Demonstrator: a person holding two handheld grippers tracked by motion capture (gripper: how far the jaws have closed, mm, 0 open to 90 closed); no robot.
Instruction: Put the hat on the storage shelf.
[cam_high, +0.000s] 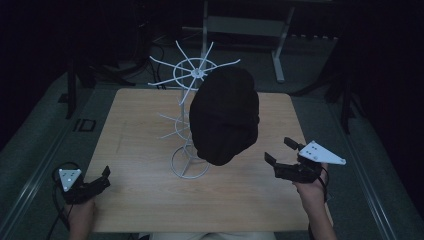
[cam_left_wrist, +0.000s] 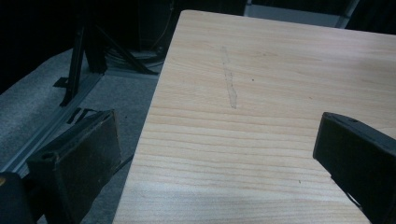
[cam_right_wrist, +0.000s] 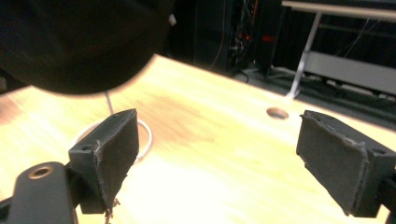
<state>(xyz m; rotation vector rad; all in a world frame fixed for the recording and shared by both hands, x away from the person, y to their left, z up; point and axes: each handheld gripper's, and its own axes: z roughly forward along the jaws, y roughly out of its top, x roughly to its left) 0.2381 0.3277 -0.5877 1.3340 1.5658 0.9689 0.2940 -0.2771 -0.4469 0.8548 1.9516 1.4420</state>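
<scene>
Black cap (cam_high: 225, 116) hanging on white wire rack (cam_high: 188, 107), mid-table, crown facing near edge.

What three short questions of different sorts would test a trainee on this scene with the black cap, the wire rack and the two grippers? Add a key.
1. True or false: the right gripper grips the black cap.
2. What does the cap hang on?
3. Which gripper is nearer the cap: A left, B right?

Key: 1 false, its jaws stand open and empty. 2 the white wire rack on the wooden table. 3 B; the left gripper rests at the table's near left corner.
</scene>
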